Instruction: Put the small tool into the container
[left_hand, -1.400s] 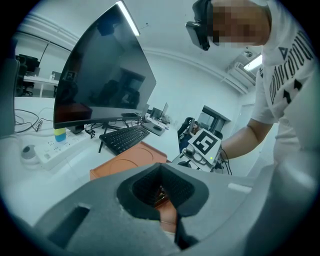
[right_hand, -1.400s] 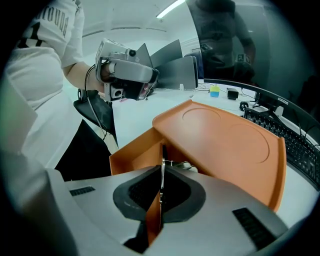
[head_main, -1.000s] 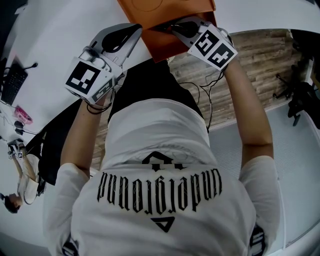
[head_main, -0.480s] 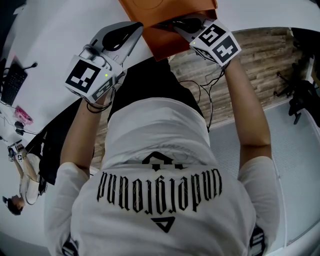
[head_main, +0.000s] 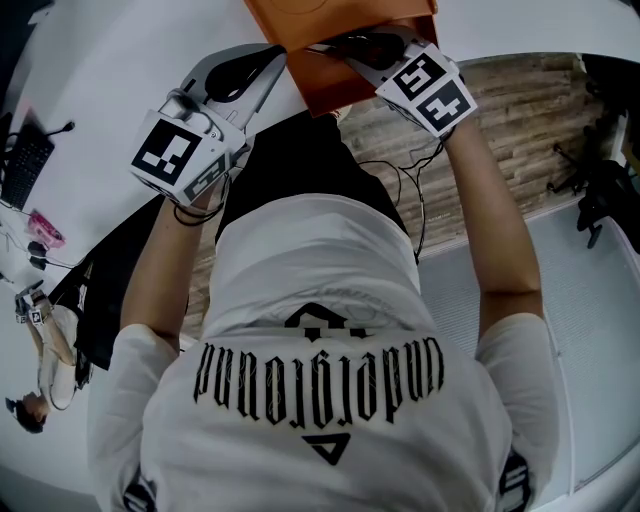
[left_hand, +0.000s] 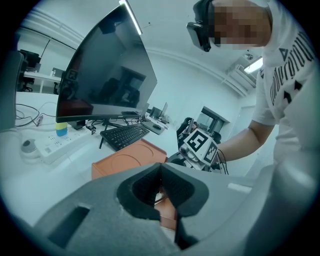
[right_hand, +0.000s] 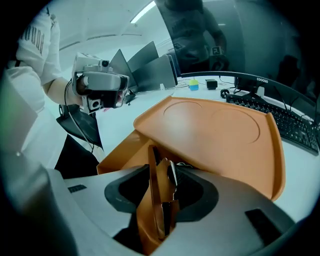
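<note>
at a white desk (head_main: 120, 60), we saw a person in a white printed t-shirt (head_main: 320, 300) lean over an orange container (right_hand: 122, 150) at the desk's near edge, a gripper in each hand. the right gripper (right_hand: 162, 186) pointed in under the container's lid (right_hand: 215, 130), which bore round hollows and sat tilted above the container's walls. its jaws were opening, and between them stood the container's thin near wall on edge with the tool (right_hand: 172, 175), a slim metal piece, upright just beside that wall. dark gaps showed between the pads and what stood between them, so we read no grip on either. whether the tool's lower end rested inside the container we could not tell. the left gripper (left_hand: 160, 172) hung just beside the container's left corner, apart from the right one, its jaws closed tip to tip with nothing between them. from its camera we saw the right gripper's marker cube (left_hand: 200, 145) beyond the container. behind the container on the desk lay a black keyboard (left_hand: 122, 135); farther back stood a dark monitor (left_hand: 105, 70), with a white power strip (left_hand: 52, 148) near its foot. a wood-look floor (head_main: 520, 110) showed past the desk's edge to the person's right. black cables (head_main: 400, 190) trailed down from the right gripper across the person's dark lap. the person's left wrist wore a dark band (head_main: 190, 215).
</note>
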